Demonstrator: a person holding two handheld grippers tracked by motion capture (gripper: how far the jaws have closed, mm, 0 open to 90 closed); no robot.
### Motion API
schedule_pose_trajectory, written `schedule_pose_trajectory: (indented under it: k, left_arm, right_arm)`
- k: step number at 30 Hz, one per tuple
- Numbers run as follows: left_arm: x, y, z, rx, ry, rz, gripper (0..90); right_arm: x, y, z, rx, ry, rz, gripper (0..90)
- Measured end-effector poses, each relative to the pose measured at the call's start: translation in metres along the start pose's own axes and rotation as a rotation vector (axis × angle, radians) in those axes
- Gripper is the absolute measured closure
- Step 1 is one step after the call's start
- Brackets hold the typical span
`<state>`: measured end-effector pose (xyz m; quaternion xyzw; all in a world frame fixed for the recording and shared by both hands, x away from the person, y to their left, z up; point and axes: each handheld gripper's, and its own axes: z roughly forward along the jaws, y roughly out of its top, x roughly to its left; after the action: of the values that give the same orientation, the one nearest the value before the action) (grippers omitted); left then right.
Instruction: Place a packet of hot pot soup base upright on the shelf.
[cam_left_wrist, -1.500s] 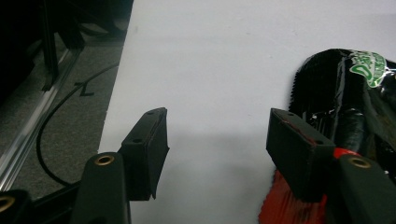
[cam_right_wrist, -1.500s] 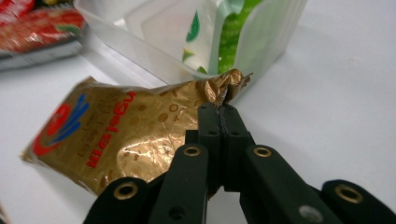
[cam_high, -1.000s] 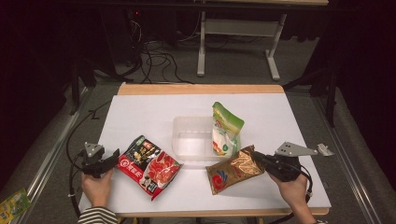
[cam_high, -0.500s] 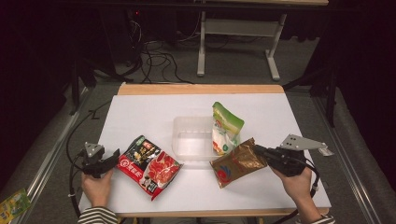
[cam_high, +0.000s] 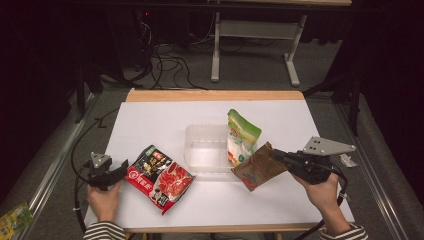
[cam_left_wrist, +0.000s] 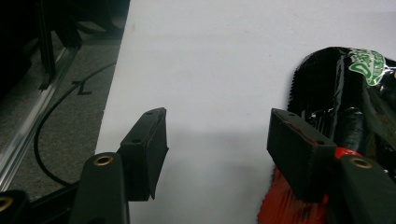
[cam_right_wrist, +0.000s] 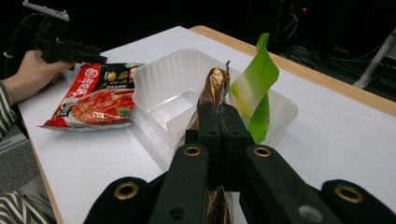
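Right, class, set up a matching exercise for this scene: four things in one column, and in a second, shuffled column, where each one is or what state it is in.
Things:
1. brown packet
2. red and black packet
3. green pouch
4. left gripper

States:
A. open, holding nothing
B. lying flat on the table
C. clamped in the right gripper
D. leaning in the clear tub

Pairs: 1-C, 2-B, 3-D, 4-A

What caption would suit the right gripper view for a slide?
Right gripper shut on a brown packet, held beside a clear tub with a green pouch.
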<state>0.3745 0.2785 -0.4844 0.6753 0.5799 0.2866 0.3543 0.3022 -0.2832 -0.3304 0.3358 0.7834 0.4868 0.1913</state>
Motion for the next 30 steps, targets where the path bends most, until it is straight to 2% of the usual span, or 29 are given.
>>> schedule_pose_trajectory:
  k: [4, 10, 26, 30]
  left_arm:
    - [0.000, 0.000, 0.000, 0.001, 0.002, -0.003, 38.4]
    - [0.000, 0.000, 0.000, -0.001, 0.001, -0.004, 38.5]
    - [0.000, 0.000, -0.001, -0.003, 0.001, -0.003, 38.4]
    - [0.000, 0.000, 0.000, -0.003, 0.000, -0.003, 38.4]
  right_arm:
    - [0.002, 0.001, 0.002, 0.011, 0.013, -0.006, 90.0]
    - [0.001, 0.003, 0.002, 0.001, 0.032, 0.005, 90.0]
    - [0.006, 0.022, 0.005, -0.013, 0.080, -0.009, 90.0]
    - [0.006, 0.026, 0.003, -0.041, 0.110, 0.012, 90.0]
